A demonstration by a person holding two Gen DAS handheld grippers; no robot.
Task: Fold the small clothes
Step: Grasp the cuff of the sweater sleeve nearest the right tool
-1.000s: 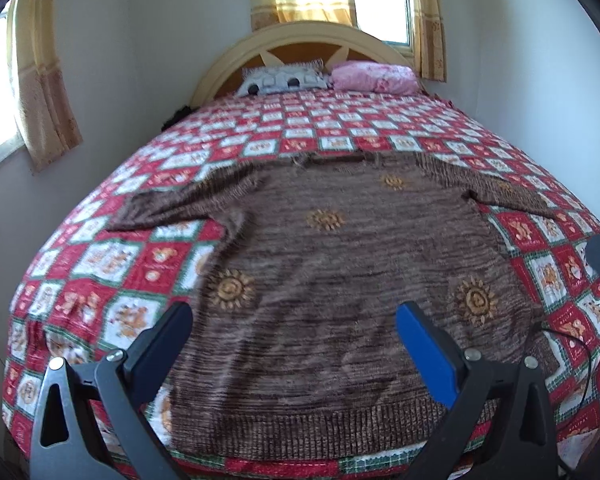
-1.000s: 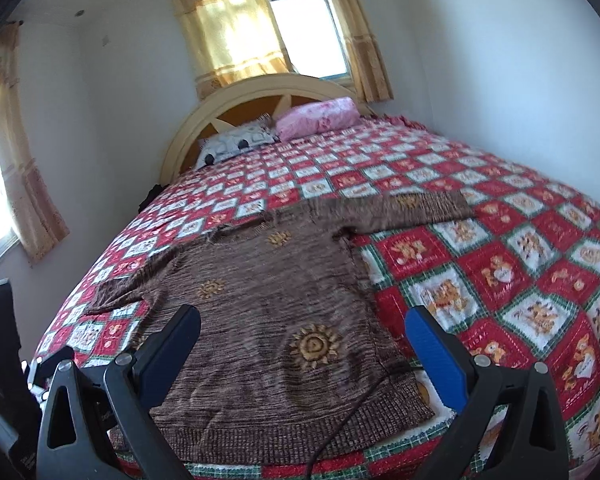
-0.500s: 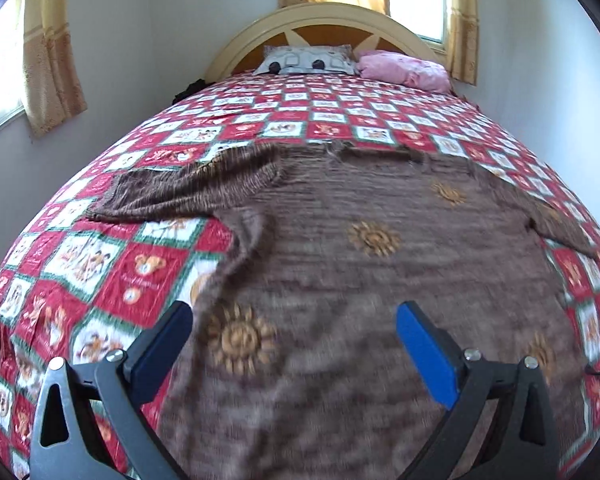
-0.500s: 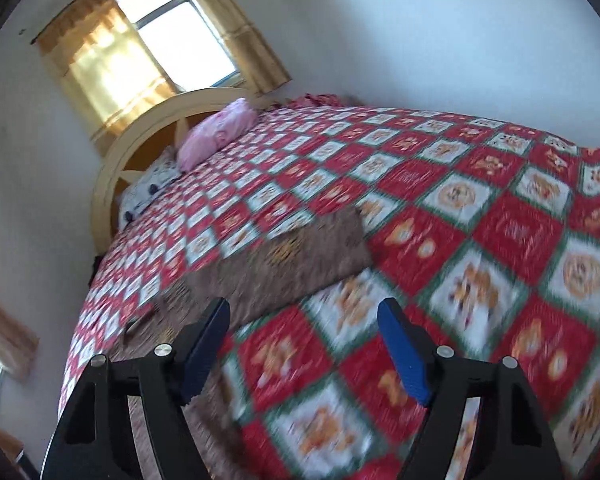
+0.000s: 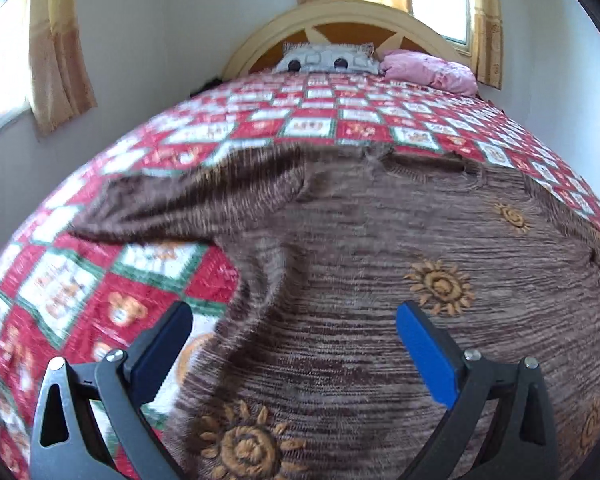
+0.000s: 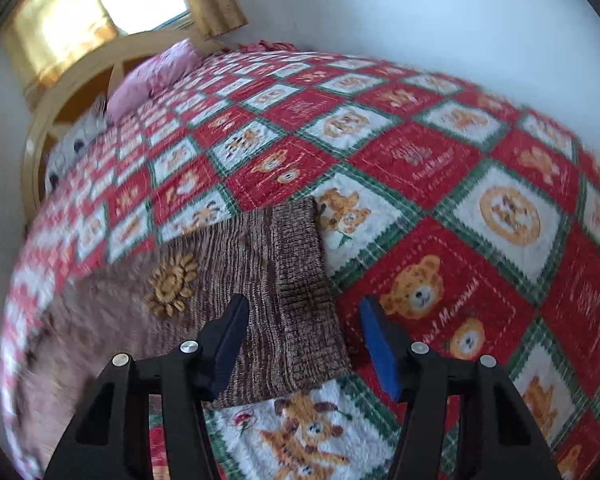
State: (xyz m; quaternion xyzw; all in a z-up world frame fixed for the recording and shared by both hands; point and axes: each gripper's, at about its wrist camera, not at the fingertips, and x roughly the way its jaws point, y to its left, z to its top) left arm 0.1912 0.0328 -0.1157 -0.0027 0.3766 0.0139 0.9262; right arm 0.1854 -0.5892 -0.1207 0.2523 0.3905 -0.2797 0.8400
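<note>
Brown knit, the sweater [image 5: 380, 280] lies flat on the red, white and green checked bedspread [image 5: 320, 120], neck toward the headboard [image 5: 340, 16]. One sleeve [image 5: 188, 200] stretches out to the left in the left wrist view. The left gripper [image 5: 292, 344] hangs above the body of the sweater, jaws wide and empty. The right gripper [image 6: 304, 336] has just been closing; half-open now, its jaws straddle the ribbed cuff [image 6: 304, 272] of the other sleeve, and the pads do not press on it.
</note>
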